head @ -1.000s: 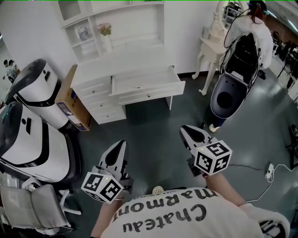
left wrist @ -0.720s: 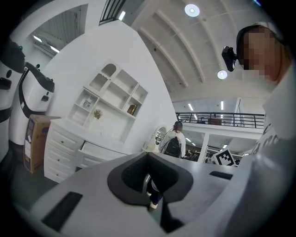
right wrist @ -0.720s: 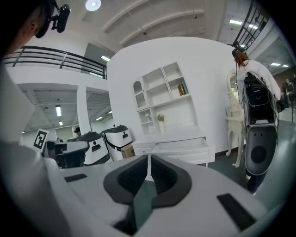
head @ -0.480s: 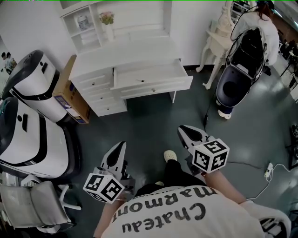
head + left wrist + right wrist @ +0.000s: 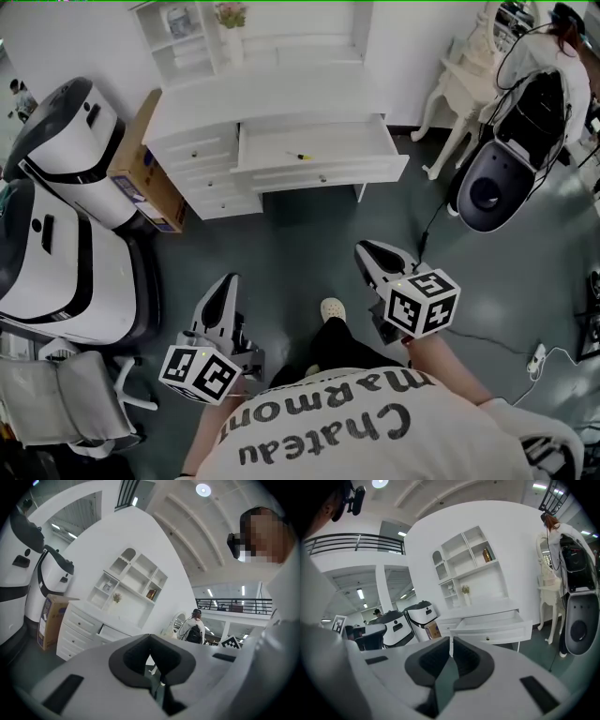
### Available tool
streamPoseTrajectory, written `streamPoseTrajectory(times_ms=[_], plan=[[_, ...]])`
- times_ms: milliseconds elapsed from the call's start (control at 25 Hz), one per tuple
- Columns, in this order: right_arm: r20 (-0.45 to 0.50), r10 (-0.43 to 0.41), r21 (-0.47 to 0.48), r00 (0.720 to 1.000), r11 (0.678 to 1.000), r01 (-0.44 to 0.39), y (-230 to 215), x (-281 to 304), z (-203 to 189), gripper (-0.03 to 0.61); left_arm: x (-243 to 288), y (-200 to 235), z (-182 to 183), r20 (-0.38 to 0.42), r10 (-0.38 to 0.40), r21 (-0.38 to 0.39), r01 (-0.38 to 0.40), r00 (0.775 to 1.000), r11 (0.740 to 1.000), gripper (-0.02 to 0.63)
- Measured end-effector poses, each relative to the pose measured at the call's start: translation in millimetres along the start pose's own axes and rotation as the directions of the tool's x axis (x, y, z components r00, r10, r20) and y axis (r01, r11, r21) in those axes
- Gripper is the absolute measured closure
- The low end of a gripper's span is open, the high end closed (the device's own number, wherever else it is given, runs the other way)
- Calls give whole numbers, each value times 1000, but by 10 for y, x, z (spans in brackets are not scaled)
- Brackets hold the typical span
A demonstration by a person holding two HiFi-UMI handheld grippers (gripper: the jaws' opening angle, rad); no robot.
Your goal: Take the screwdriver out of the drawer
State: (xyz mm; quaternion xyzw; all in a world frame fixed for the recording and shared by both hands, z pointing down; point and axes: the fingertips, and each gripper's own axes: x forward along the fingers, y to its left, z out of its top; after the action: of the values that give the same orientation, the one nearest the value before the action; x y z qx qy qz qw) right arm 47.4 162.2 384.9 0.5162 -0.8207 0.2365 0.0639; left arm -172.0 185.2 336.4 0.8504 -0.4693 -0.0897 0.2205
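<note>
Screwdriver [image 5: 300,156] lies in drawer [image 5: 323,174]; left tongs [image 5: 228,282] and right tongs [image 5: 365,249], closed, aim forward.

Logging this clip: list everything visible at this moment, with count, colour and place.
desk: one, white, against the far wall
drawer: one, white, pulled open at the desk's middle
screwdriver: one, yellowish, lying in the open drawer
cardboard box: one, brown, left of the desk
machines: two, white and black, along the left
chair: one, grey, bottom left
side table: one, white, right of the desk
pod-shaped unit: one, black, far right
bystander: one, white top, behind that unit
shoe: one, pale, on the floor between the tools
left tool: grey, shut, empty
right tool: grey, shut, empty
</note>
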Motion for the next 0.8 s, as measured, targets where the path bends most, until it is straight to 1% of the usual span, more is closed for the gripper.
streamPoseTrajectory(times_ms=[200,320,560,800], plan=[[-15,21,13,1000,1000,-21,-242,363,199,537,406,102,107,-2,12,2,-12,1000,1000,592],[-11,39,32,999,999,-38,-417,605,399,537,669,132,196,3,22,10,-22,1000,1000,592],[13,92,47,996,995,-93,-669,1037,847,537,1154,239,458,47,53,16,-53,998,998,592],[39,115,44,993,992,-117,-1025,1331,1250,537,1603,254,687,89,80,48,-84,993,995,592]])
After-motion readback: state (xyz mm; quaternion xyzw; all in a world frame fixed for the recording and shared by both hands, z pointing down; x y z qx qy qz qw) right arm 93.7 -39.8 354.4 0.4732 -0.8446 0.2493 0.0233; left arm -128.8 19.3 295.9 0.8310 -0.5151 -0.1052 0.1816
